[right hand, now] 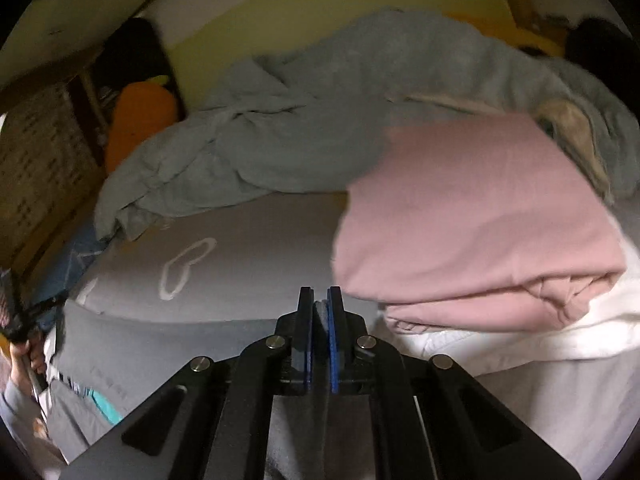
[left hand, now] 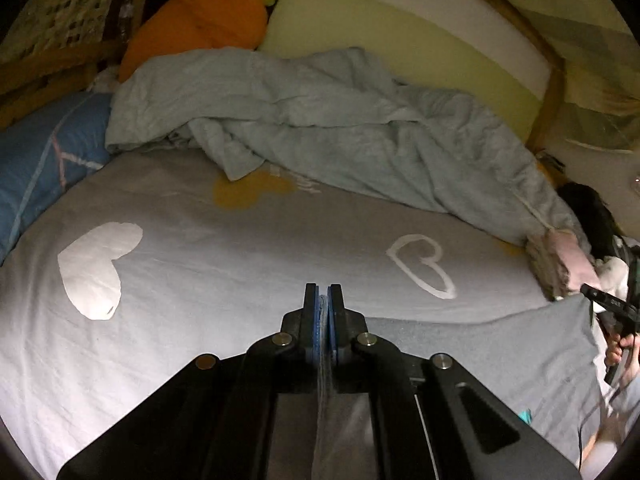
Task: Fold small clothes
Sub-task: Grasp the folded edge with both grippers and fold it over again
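Note:
A grey garment (left hand: 480,352) is stretched between my two grippers just above the bed. My left gripper (left hand: 323,296) is shut on one edge of it; the cloth runs down between the blue pads. My right gripper (right hand: 320,300) is shut on the other edge, and the grey garment (right hand: 132,348) spreads to its left with a teal patch at its lower edge. The right gripper also shows at the right rim of the left wrist view (left hand: 608,304). A folded pink garment (right hand: 472,216) lies on folded white clothes (right hand: 520,336) just right of my right gripper.
The bed sheet (left hand: 240,248) is grey with white hearts. A rumpled light blue duvet (left hand: 320,120) lies along the far side. A blue pillow (left hand: 40,160) and an orange cushion (left hand: 200,20) sit at the far left. A wooden frame (left hand: 548,92) borders the bed.

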`<state>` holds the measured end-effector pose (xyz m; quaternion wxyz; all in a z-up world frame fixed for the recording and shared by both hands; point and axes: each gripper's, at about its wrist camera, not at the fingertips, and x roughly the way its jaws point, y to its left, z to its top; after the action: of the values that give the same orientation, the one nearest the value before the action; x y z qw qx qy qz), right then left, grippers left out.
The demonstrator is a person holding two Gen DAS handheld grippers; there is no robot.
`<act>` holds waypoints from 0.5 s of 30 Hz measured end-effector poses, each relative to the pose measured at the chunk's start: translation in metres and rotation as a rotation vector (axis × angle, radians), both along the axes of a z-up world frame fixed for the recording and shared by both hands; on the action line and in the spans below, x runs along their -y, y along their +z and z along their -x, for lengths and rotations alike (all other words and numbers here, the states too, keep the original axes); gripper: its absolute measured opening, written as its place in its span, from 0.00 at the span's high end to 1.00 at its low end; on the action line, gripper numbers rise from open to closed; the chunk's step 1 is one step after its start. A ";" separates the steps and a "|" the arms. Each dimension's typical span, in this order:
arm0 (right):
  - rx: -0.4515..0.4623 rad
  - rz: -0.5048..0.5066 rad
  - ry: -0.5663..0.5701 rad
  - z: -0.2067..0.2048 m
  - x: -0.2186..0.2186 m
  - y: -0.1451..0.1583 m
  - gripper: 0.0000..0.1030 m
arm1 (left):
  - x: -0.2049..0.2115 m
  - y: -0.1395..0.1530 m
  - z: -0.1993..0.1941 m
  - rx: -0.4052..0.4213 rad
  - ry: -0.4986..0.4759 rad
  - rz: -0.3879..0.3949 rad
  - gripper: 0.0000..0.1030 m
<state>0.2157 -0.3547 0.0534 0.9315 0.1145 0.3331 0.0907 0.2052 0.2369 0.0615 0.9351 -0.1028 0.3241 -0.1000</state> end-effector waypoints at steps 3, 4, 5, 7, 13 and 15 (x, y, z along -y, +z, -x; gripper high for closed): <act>-0.001 -0.027 0.014 0.026 0.002 0.008 0.95 | 0.002 0.010 0.030 0.003 -0.040 0.012 0.97; 0.002 -0.039 0.025 0.039 0.003 0.014 0.95 | 0.003 0.016 0.042 0.010 -0.056 0.017 0.97; 0.008 -0.040 0.033 0.051 0.007 0.017 0.95 | 0.005 0.021 0.053 0.011 -0.069 0.013 0.97; 0.016 -0.020 0.035 0.079 0.003 0.023 0.95 | 0.006 0.029 0.079 0.020 -0.103 0.008 0.97; -0.006 -0.021 0.043 0.155 0.003 0.031 0.95 | 0.008 0.051 0.161 0.056 -0.093 -0.011 0.97; -0.011 0.008 0.031 0.179 0.001 0.027 0.95 | 0.009 0.054 0.187 0.057 -0.081 0.004 0.97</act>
<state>0.0370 -0.3558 0.0809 0.9286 0.1063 0.3404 0.1030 0.0185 0.2282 0.1153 0.9389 -0.0885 0.3010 -0.1414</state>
